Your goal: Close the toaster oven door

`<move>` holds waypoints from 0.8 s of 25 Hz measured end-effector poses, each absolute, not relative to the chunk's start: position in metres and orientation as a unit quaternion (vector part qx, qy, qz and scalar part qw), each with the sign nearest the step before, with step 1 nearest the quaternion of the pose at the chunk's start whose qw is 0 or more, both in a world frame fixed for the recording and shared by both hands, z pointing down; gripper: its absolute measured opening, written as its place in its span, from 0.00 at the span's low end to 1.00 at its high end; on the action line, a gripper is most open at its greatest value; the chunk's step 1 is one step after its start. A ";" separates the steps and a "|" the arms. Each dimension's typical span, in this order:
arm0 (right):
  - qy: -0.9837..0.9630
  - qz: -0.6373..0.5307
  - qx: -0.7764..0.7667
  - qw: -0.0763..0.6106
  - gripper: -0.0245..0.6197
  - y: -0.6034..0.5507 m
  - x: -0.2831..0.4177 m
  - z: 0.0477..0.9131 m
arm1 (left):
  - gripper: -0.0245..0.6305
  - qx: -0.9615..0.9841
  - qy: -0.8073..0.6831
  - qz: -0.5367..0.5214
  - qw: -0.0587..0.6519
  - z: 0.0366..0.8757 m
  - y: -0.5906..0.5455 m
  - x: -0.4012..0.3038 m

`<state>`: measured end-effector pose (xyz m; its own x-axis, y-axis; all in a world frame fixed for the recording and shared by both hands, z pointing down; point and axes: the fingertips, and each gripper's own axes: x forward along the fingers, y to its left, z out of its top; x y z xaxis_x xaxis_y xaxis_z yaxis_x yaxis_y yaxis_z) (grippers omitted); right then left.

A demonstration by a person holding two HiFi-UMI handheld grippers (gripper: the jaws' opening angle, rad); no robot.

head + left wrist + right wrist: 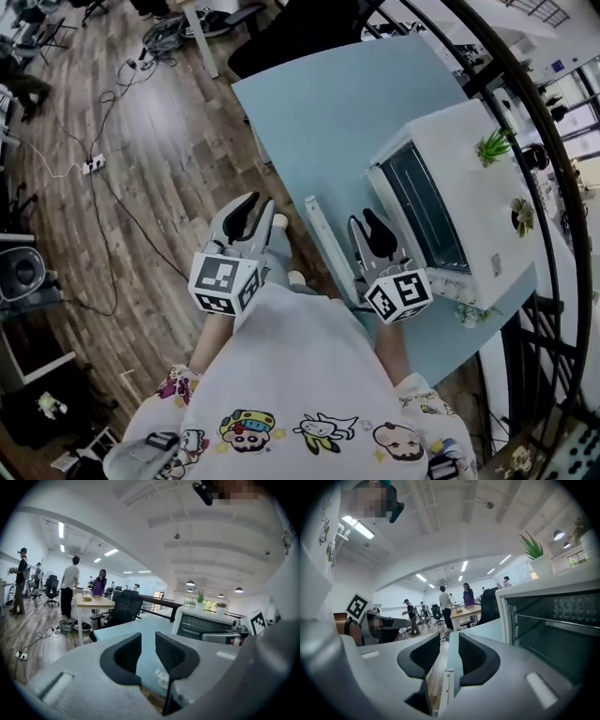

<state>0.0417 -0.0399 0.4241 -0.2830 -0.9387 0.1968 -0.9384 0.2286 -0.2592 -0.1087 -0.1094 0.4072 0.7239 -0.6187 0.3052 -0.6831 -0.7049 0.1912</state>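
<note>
Overhead, we see the left gripper (255,208) and the right gripper (367,223) side by side at the near edge of the pale blue table (319,112). The toaster oven (450,178) stands at the table's right end, close beyond the right gripper, its dark glass front turned toward us. Only this view shows the long white strip (326,242) lying along the table edge between the two tools.

The right gripper view shows what the head view cannot: wire rack lines behind the oven's glass (553,620). The left gripper view shows the black office chair (123,609) past the far edge and people (70,585) standing well beyond it.

Both tools are released, their ribbed black jaws standing apart with nothing between them.

Most of the tabletop is bare and smooth. To its left lies wood plank floor (159,150) crossed by cables (122,187). The oven is a white box, and a spiky green plant (494,145) sits on top.
</note>
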 end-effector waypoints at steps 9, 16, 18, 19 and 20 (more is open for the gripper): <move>0.664 -0.173 -0.728 0.005 0.22 -0.081 0.102 0.429 | 0.17 0.969 -0.162 0.136 0.130 0.404 -0.193 0.000; 0.538 -0.169 -0.826 0.015 0.22 -0.067 0.135 0.425 | 0.17 0.982 -0.015 0.153 0.111 0.402 -0.211 0.064; 0.499 -0.167 -0.850 0.017 0.22 -0.055 0.140 0.425 | 0.17 0.981 0.027 0.157 0.107 0.403 -0.207 0.077; 0.479 -0.166 -0.862 0.018 0.23 -0.048 0.141 0.425 | 0.17 0.980 0.048 0.160 0.105 0.404 -0.203 0.082; 0.459 -0.164 -0.873 0.020 0.22 -0.040 0.142 0.425 | 0.17 0.979 0.068 0.162 0.103 0.405 -0.199 0.087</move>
